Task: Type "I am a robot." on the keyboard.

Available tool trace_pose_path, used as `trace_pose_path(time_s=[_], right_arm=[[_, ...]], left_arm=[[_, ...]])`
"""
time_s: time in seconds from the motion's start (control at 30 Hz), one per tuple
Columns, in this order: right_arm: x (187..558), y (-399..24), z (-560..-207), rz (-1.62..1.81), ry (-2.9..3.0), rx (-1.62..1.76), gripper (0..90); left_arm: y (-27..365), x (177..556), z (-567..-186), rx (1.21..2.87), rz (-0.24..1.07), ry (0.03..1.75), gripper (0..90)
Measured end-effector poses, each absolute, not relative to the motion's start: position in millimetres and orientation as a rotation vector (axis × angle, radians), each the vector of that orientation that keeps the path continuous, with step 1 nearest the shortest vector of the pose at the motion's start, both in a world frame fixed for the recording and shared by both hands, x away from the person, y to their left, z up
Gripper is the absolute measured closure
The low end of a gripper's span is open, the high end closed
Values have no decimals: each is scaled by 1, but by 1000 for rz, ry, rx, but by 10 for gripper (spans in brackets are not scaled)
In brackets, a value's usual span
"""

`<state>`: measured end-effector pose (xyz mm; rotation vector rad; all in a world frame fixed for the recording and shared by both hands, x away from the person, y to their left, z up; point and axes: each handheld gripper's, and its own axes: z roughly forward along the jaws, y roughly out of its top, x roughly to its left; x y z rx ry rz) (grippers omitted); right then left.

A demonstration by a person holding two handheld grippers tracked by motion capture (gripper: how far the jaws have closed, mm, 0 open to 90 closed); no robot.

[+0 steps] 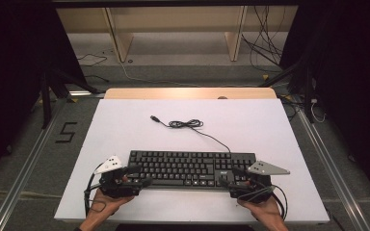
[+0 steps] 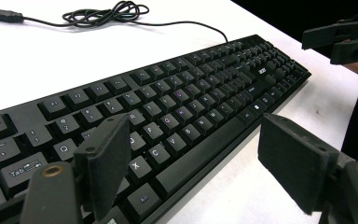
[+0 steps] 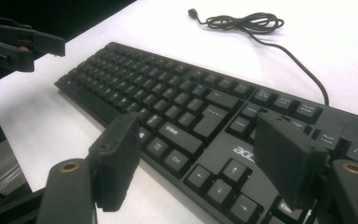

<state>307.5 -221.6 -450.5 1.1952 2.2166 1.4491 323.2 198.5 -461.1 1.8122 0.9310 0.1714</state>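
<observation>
We see a broad white counter [image 1: 125, 125] stretching away ahead of both tongs. On it lies a flat black plastic keyboard [image 1: 188, 166], spanning the gap between the two tongs, its near edge towards the hands. The left tongs [image 1: 142, 176] stand released over the keyboard's left end, one pad above the keys, the other off the front edge, gripping nothing. The right tongs [image 1: 229, 176] stand likewise released over the right end, above the arrow keys. Beyond the keyboard, well apart from both tongs, its thin black cable [image 1: 185, 124] lies coiled.
</observation>
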Motion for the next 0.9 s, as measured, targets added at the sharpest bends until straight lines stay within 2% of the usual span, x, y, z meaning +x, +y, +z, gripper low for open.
trace_pose_path(time_s=[0.9], right_arm=[[306, -222, -451, 1454, 2204, 1201, 311]], left_arm=[[201, 322, -462, 1810, 188, 942, 247]])
